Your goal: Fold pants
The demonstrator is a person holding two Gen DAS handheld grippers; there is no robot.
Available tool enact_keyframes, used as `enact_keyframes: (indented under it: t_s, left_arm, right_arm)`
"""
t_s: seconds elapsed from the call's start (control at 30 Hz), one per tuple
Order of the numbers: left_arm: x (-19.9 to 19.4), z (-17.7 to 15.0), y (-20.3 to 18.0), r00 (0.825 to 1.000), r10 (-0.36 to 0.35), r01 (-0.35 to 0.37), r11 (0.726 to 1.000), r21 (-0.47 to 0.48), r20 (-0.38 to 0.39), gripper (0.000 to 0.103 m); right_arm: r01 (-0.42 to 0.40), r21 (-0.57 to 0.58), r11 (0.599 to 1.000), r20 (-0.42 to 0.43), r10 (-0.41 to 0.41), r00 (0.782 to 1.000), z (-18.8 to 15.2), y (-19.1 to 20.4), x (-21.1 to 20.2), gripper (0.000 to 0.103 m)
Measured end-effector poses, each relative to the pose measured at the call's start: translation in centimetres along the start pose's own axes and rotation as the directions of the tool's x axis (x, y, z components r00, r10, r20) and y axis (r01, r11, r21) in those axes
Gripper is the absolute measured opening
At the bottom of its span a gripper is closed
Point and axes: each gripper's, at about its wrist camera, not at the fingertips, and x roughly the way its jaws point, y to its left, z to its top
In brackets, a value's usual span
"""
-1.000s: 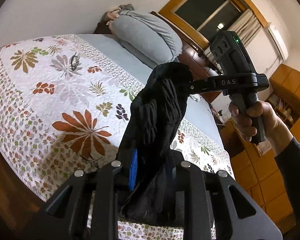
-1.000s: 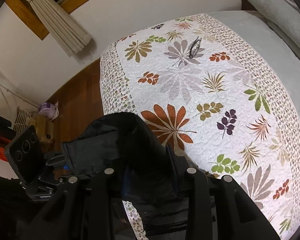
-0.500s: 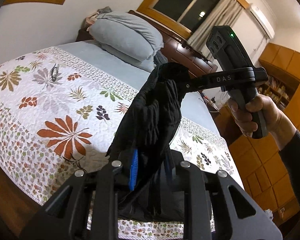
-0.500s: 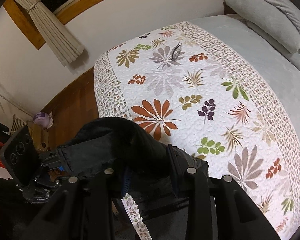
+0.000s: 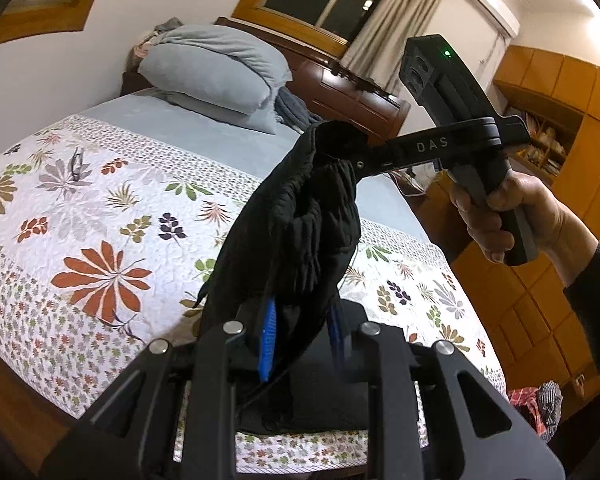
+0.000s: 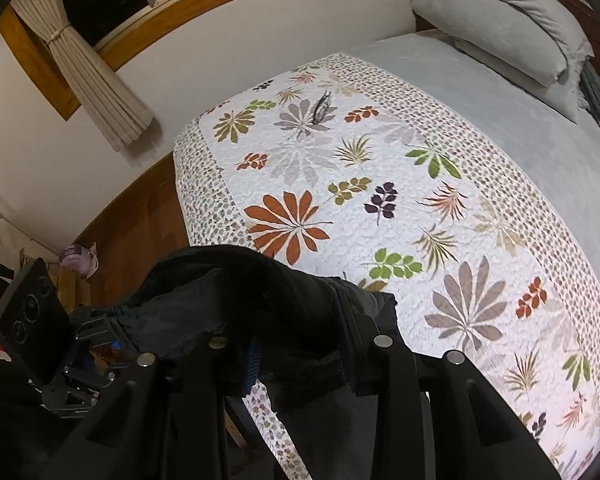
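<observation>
The black pants (image 5: pixel 300 224) hang bunched in the air above the near edge of the bed, stretched between both grippers. My left gripper (image 5: pixel 302 340) is shut on one end of the pants, blue pads pressing the cloth. My right gripper (image 5: pixel 360 160), held by a hand at the right, is shut on the other end higher up. In the right wrist view the pants (image 6: pixel 236 300) drape across my right gripper (image 6: pixel 296 356), and the left gripper (image 6: pixel 96 344) shows at the lower left.
The bed carries a white leaf-patterned quilt (image 5: pixel 80 208) and grey sheet (image 6: pixel 500 112). Grey pillows (image 5: pixel 216 68) lie at the headboard. A pair of glasses (image 5: pixel 76 160) lies on the quilt's far side. Wooden cabinets (image 5: pixel 560 160) stand at the right; wooden floor (image 6: pixel 132 216) lies by the bed.
Both grippers have moved together with the pants, away from the bed and a little higher, so more of the bed and room shows. Both grips on the pants are unchanged.
</observation>
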Motion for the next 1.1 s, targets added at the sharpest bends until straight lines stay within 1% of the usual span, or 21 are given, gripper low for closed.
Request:
enact_keyframes:
  t_s: [0.27, 0.53, 0.87, 1.1]
  left_arm:
    - [1.4, -1.0, -3.3, 0.999, -0.021, 0.024, 0.997, 0.071, -0.043, 0.021]
    - [3.1, -2.1, -6.2, 0.995, -0.047, 0.057, 0.992, 0.116, -0.089, 0.021]
    - [5.6, -3.6, -9.5, 0.985, -0.081, 0.107, 0.979, 0.173, -0.150, 0.021]
    - [7.7, -5.0, -11.5, 0.975, -0.094, 0.135, 0.971, 0.199, -0.200, 0.021]
  right_arm:
    - [0.011, 0.038, 0.999, 0.027, -0.012, 1.000, -3.4, -1.9, -1.9, 0.033]
    - [0.009, 0.073, 0.997, 0.046, -0.012, 0.999, -6.8, -4.2, -3.1, 0.031]
    - [0.003, 0.108, 0.994, 0.064, -0.010, 0.998, -10.8, -6.9, -4.4, 0.030]
    - [-0.007, 0.137, 0.991, 0.072, -0.003, 0.997, -13.7, -9.2, -4.7, 0.030]
